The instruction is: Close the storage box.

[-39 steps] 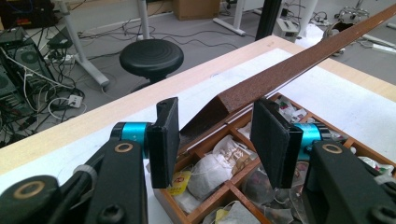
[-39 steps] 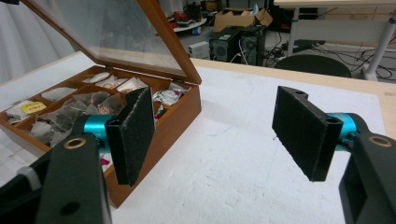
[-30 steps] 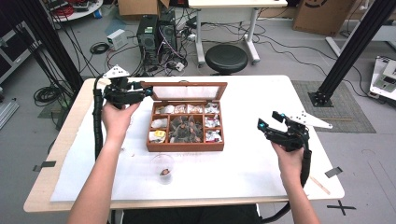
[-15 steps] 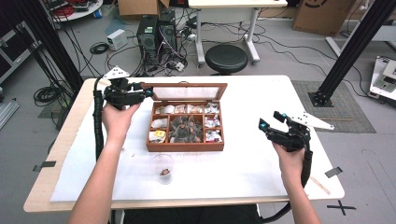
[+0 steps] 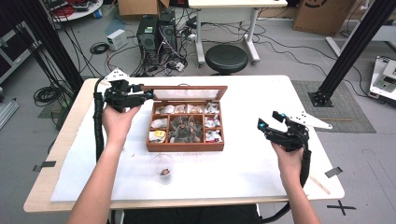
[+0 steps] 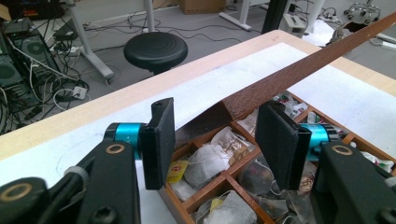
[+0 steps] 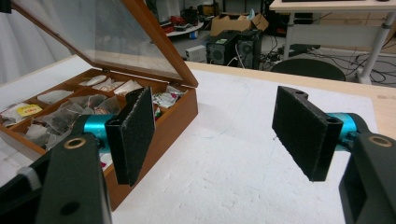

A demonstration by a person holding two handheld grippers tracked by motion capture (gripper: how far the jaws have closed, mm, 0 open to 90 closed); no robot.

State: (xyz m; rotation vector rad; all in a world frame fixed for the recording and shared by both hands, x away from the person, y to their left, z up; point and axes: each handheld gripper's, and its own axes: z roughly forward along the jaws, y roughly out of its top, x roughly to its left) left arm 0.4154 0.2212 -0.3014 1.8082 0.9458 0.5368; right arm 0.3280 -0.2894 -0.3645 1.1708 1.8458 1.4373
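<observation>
A wooden tea box (image 5: 186, 126) sits near the middle of the white-covered table (image 5: 261, 93), its glass-paned lid (image 5: 189, 92) propped open toward the far edge so the compartments of tea bags (image 5: 185, 129) lie exposed. At the box's far-left corner, the left gripper (image 5: 148, 94) hovers with its jaws spread apart around the corner of the raised lid; the left gripper view shows the lid's dark wooden frame (image 6: 299, 70) running between the two pads (image 6: 159, 140) without either one pressing on it, a stance that looks meant either to steady the lid or to let it go. The right gripper (image 5: 265, 125) waits well apart toward the table's right edge, jaws wide and empty, angled back at the box; the right gripper view frames the box's side wall (image 7: 173, 116) and open lid (image 7: 116, 37) past its spread pads (image 7: 135, 135), suggesting it is lined up to reach in. Near the front edge, just ahead of the box, stands a clear plastic cup (image 5: 162, 169) with something small and dark at the bottom, the likely destination for a tea bag.
</observation>
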